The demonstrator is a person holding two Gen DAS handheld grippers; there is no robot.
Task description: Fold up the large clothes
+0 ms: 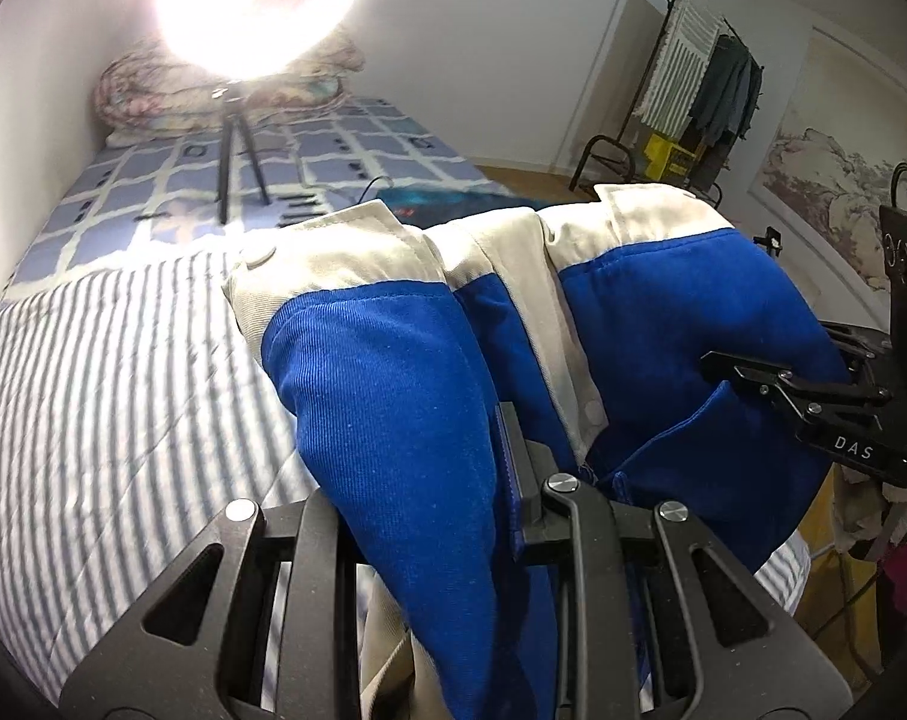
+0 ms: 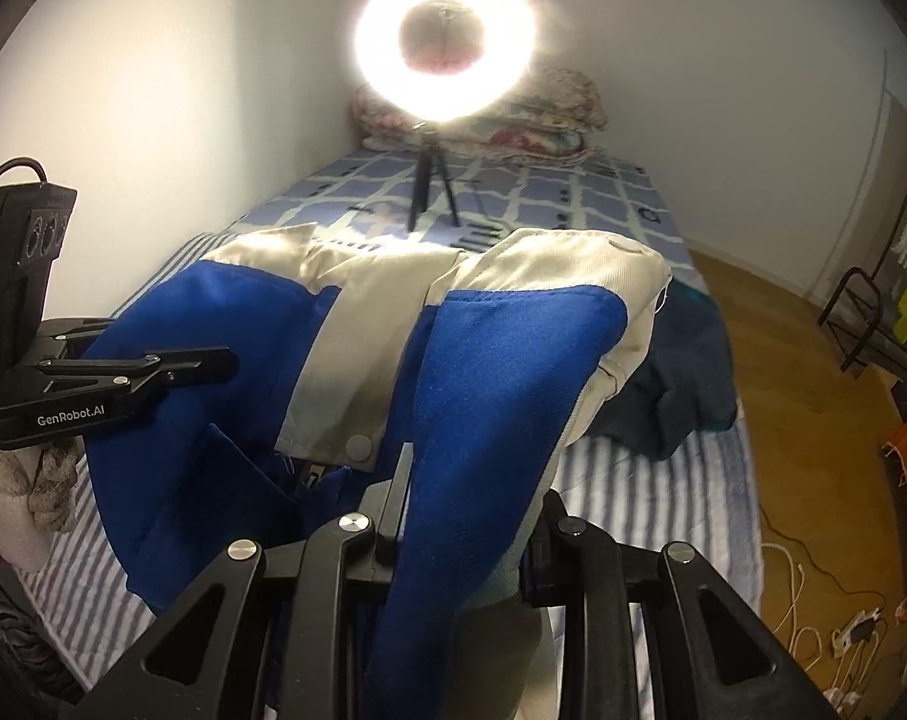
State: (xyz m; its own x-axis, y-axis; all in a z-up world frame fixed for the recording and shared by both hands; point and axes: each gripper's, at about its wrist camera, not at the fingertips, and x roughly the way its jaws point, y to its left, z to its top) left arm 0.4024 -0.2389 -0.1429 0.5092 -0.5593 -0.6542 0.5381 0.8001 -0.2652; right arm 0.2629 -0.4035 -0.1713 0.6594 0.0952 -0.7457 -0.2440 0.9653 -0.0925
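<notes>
Both tools, left [image 1: 453,516] and right [image 2: 453,534], grip a fold of the blue and cream jacket [image 1: 393,360], holding it lifted over the striped bed [image 1: 105,372], so folding looks underway, with laying flat and squaring left.

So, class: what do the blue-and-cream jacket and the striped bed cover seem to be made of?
Blue-and-cream jacket: probably cotton corduroy or twill, matte; fine ribbing shows across the blue panels.
Striped bed cover: likely quilted woven cotton, matte; soft puckered lines cross its grey-and-white stripes.
</notes>
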